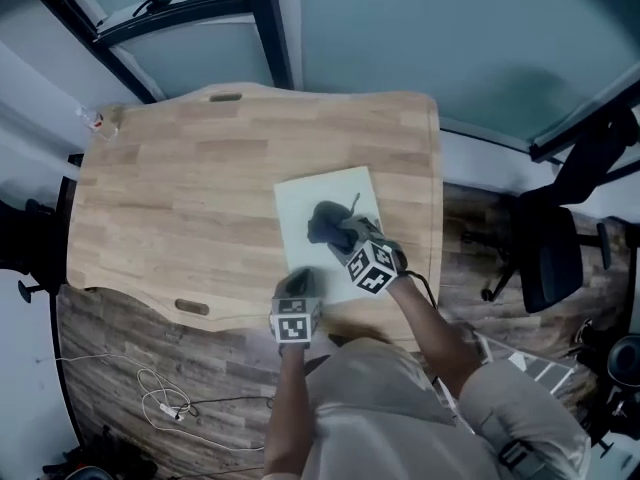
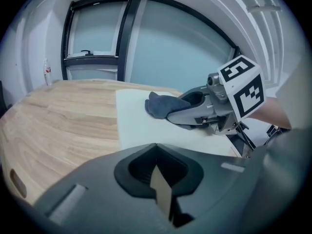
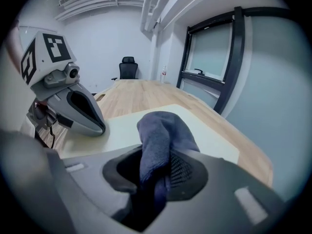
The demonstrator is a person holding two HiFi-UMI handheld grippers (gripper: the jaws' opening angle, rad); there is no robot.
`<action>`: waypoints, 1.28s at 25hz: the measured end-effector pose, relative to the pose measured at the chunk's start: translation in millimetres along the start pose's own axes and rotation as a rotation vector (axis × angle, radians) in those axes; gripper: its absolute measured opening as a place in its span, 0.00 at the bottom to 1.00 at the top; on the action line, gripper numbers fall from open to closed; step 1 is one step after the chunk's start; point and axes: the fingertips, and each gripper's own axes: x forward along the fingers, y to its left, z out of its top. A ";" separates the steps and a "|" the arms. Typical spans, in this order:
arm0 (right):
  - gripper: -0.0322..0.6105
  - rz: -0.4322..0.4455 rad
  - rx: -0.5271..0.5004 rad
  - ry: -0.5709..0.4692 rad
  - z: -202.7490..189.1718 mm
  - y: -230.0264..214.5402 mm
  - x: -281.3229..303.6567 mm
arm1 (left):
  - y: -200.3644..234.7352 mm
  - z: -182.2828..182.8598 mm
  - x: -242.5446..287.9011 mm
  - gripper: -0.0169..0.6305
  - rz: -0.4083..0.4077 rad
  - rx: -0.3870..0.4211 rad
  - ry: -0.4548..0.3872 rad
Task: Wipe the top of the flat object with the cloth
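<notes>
Head view: a pale flat rectangular sheet (image 1: 300, 203) is laid near the light wooden bench's (image 1: 180, 188) right front corner. Left gripper view: the left hand-held gripper (image 2: 161, 191) is clamped on its near edge, likely to steady it. Right gripper view: the right hand-held gripper (image 3: 156, 179) is clenched on a dark grey-blue cloth (image 3: 161, 130) pressed to the sheet.

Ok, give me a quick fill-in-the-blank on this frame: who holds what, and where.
1. The right gripper is shut on the dark ____.
2. The pale flat board lies on a ____ table.
3. The board's near edge is clamped by the ____ gripper.
Missing words: cloth; wooden; left (the left gripper).
</notes>
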 end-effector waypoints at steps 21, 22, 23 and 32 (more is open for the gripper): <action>0.23 -0.363 0.338 0.129 -77.2 -53.7 -71.7 | -5.3 -2.1 1.5 0.04 -0.064 0.020 -0.018; 0.23 -0.374 0.350 0.137 -78.0 -51.4 -73.0 | -4.5 -2.5 1.8 0.04 -0.064 0.026 -0.017; 0.23 -0.383 0.357 0.146 -78.7 -48.7 -74.1 | -3.9 -1.9 1.2 0.04 -0.062 0.030 -0.018; 0.22 -0.439 0.407 0.165 -83.0 -18.6 -81.9 | -5.2 -0.9 -2.1 0.04 -0.102 0.041 -0.032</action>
